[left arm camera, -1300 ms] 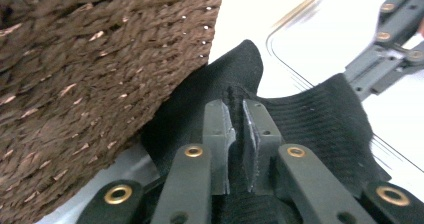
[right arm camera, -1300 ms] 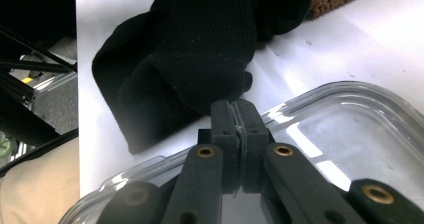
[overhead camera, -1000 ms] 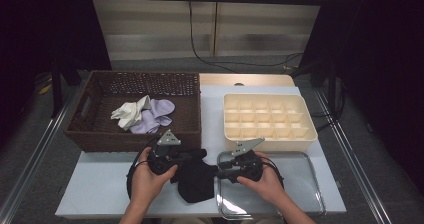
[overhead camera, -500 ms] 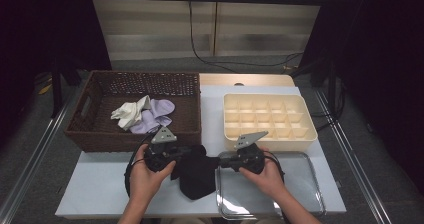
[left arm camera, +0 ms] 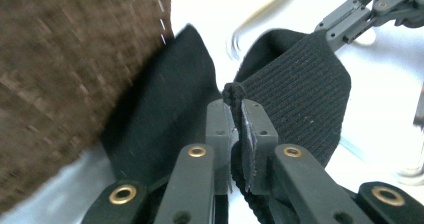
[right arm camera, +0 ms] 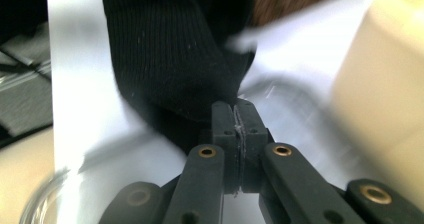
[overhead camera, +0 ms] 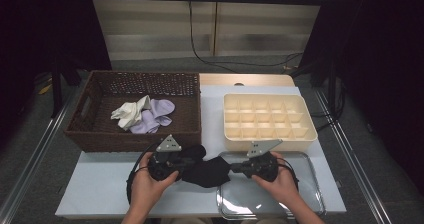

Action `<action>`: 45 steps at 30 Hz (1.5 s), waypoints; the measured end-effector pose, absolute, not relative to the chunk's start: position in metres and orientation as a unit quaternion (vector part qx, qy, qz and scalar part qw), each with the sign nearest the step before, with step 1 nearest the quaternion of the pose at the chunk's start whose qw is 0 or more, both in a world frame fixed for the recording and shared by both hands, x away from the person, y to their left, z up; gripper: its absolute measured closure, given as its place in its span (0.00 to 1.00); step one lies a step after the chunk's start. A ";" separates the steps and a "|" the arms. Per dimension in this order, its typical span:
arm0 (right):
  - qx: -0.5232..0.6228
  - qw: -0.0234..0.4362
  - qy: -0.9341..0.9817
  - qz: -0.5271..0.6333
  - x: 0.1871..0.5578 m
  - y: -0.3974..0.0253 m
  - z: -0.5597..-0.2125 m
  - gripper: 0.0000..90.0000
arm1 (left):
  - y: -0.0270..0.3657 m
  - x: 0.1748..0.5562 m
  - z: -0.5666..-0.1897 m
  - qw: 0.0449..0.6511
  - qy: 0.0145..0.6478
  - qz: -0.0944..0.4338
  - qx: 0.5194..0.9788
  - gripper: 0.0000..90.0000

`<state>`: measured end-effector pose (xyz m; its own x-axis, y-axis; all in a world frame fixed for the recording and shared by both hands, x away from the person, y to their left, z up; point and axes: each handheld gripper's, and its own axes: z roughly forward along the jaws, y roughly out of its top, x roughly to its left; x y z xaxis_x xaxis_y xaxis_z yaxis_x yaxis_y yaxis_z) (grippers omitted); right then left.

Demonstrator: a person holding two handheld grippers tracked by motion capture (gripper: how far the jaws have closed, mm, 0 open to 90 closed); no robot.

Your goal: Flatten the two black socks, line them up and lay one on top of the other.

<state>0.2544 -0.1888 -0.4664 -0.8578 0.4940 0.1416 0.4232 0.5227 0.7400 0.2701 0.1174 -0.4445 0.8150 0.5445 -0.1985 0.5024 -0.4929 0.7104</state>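
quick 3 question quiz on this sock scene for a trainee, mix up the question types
1. True or false: both the left gripper and the right gripper are shut on the black sock.
2. Where do the white and lilac socks lie?
A. in the wicker basket
B. in the cream divided box
C. on the clear tray
3. Fill in: the divided box's compartments are all ____.

Key
1. true
2. A
3. empty
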 end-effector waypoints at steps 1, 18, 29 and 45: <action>0.262 0.038 0.874 0.409 0.253 -0.189 -0.471 0.99 | 0.115 0.268 -0.446 0.391 0.303 0.024 0.869 0.93; 0.292 0.040 0.857 0.423 0.276 -0.181 -0.453 0.77 | 0.108 0.264 -0.460 0.358 0.287 0.028 0.888 0.93; 0.313 -0.004 0.866 0.391 0.290 -0.143 -0.466 0.84 | 0.108 0.263 -0.460 0.360 0.281 0.032 0.889 0.93; 0.337 0.058 0.830 0.441 0.290 -0.176 -0.438 0.98 | 0.117 0.266 -0.440 0.424 0.283 0.059 0.858 0.93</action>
